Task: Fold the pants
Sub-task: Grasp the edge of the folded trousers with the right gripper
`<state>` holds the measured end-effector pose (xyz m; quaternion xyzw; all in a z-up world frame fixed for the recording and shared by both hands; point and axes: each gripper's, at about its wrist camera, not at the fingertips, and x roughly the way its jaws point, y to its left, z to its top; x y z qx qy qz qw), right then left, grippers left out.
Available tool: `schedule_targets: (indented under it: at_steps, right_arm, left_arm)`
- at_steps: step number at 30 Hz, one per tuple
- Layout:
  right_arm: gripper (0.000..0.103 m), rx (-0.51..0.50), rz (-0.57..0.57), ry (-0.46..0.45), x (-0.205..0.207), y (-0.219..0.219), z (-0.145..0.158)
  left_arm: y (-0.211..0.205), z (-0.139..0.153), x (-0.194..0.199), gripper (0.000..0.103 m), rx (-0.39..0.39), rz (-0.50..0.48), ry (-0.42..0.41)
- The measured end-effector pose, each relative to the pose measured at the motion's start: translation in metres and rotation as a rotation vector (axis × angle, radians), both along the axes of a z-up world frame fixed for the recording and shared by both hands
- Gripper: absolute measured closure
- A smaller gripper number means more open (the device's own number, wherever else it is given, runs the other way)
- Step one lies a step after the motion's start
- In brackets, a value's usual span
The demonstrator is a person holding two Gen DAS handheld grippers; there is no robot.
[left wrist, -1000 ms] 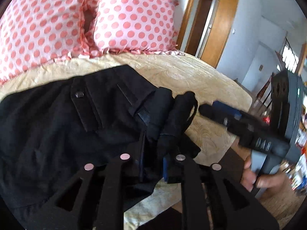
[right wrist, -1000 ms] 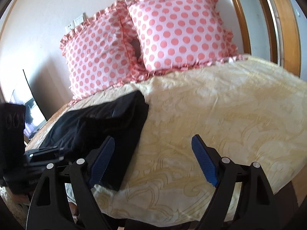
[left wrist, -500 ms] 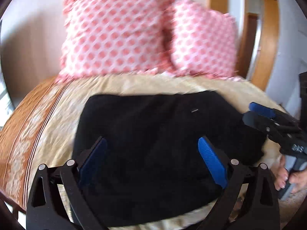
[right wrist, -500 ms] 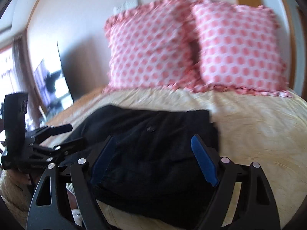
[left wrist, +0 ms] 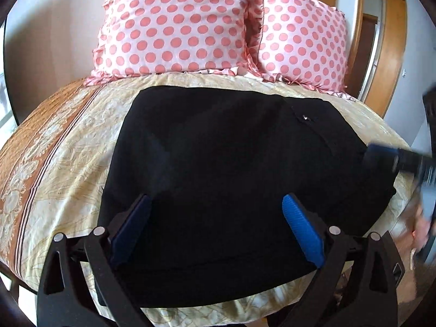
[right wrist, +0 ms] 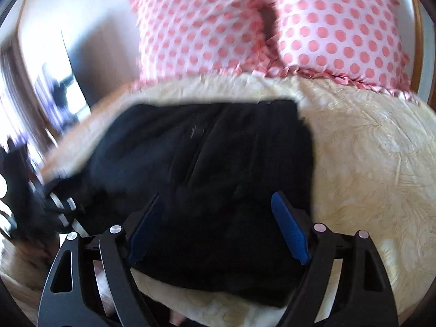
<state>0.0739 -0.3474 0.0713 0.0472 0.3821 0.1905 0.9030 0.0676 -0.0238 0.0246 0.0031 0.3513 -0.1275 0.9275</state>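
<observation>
We find the left tool (left wrist: 215, 226) spread apart, holding nothing, above the pants (left wrist: 231, 177). The right tool (right wrist: 218, 231) likewise stands apart and empty. The pants lie on the bed (left wrist: 54, 163) as a compact black rectangle below two pillows (left wrist: 174, 24). We judge folding largely done; perhaps smoothing remains

Black pants (right wrist: 207, 179), folded into a compact stack, lie on a cream patterned bedspread (right wrist: 368, 169) at the centre of the right wrist view. The right gripper (right wrist: 215, 229) hovers at 6 o'clock, its blue-padded fingers (right wrist: 290, 231) spread wide with nothing between them, framing the near edge of the stack. Two pink polka-dot pillows (right wrist: 340, 27) stand side by side at 12 o'clock. The left gripper (right wrist: 30, 196), blurred, shows at 9 o'clock beside the pants.
</observation>
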Motion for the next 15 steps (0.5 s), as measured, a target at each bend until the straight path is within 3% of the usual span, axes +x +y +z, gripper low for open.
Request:
schedule_targets:
  at_steps: [3, 5, 11, 15]
  right_arm:
    - [0.020, 0.045, -0.072, -0.008, 0.023, -0.028, 0.017]
    - [0.020, 0.053, -0.104, 0.052, 0.050, -0.042, 0.013]
    - [0.020, 0.010, -0.098, 0.168, 0.095, -0.042, -0.007]
    - [0.022, -0.021, -0.068, 0.186, 0.104, -0.036, -0.016]
  left_arm:
    - [0.001, 0.000, 0.001, 0.002, -0.002, -0.002, -0.008]
    - [0.000, -0.001, 0.000, 0.002, 0.000, -0.008, -0.015]
    - [0.001, -0.002, -0.001, 0.002, -0.001, -0.026, -0.030]
    - [0.001, -0.002, -0.001, 0.002, 0.000, -0.037, -0.032]
